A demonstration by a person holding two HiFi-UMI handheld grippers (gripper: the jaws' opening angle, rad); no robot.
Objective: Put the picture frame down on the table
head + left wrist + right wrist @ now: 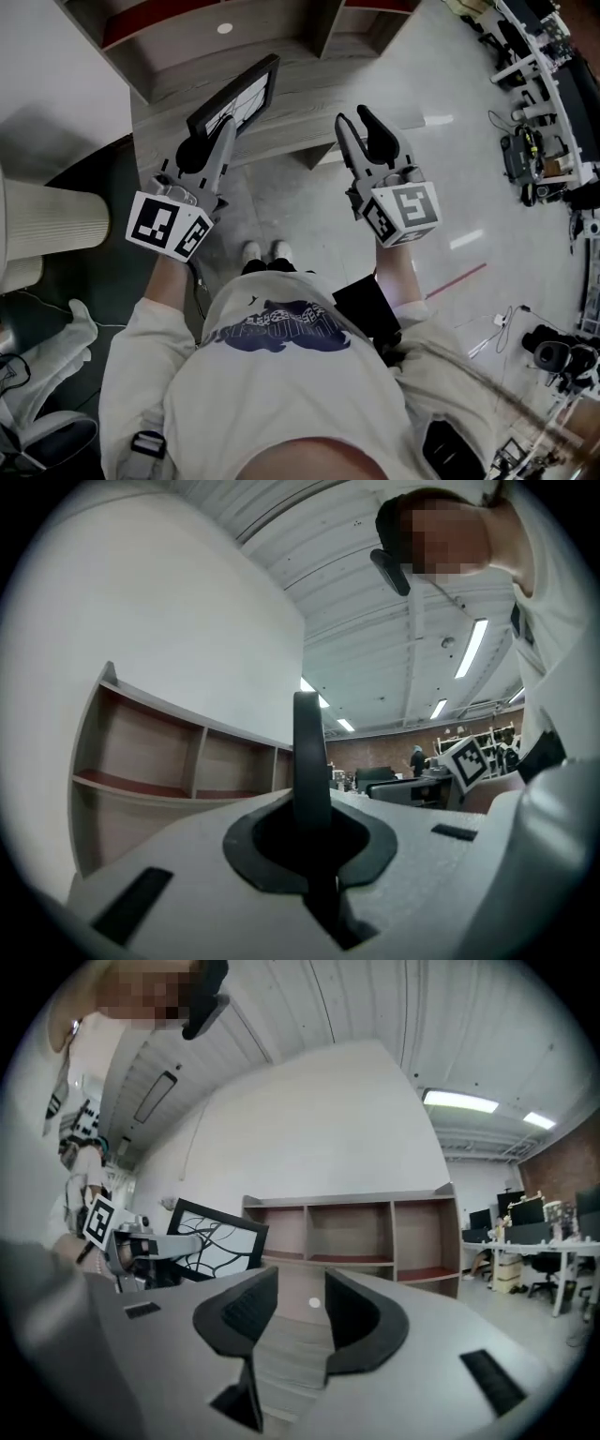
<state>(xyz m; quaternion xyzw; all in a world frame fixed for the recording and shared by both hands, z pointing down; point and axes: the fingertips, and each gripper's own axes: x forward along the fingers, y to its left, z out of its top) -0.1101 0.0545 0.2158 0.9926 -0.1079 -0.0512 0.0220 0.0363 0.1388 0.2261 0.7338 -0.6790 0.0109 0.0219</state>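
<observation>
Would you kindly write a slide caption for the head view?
Left gripper holds the frame at the table; right gripper open and empty.

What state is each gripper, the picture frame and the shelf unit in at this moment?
picture frame, tilted, clamped by one edge; whether it touches the table cannot be told.
left gripper, shut on the picture frame.
right gripper, open, nothing between its jaws.
shelf unit, upright, open-fronted.
</observation>
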